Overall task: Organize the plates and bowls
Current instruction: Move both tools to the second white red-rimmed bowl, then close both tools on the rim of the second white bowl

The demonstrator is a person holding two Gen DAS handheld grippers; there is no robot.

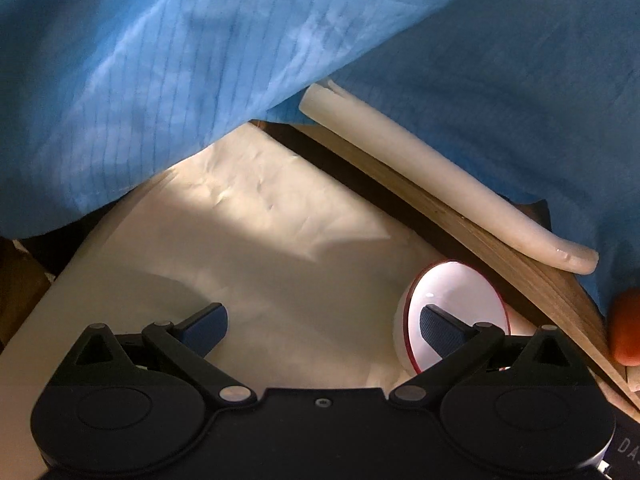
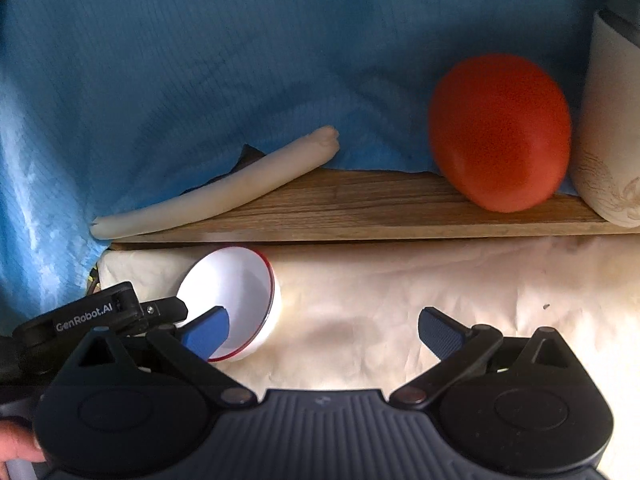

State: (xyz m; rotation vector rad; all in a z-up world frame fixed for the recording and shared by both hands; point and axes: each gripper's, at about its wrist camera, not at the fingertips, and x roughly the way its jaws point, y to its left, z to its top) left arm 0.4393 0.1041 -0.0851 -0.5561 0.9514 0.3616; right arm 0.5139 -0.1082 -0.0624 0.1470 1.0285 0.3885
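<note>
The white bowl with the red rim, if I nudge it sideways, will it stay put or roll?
The bowl already lies tipped on its side on the cream cloth, so its round wall would probably let it rock or roll. Its glossy surface looks hard and smooth, likely slippery. The soft, wrinkled cloth may slow it a little.

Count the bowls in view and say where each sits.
1. The white red-rimmed bowl lies tipped on the cream cloth, below the wooden board's edge. Others may be hidden behind the blue fabric.

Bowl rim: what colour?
Red, a thin line around the rim of the white bowl. It shows best in the right wrist view.
</note>
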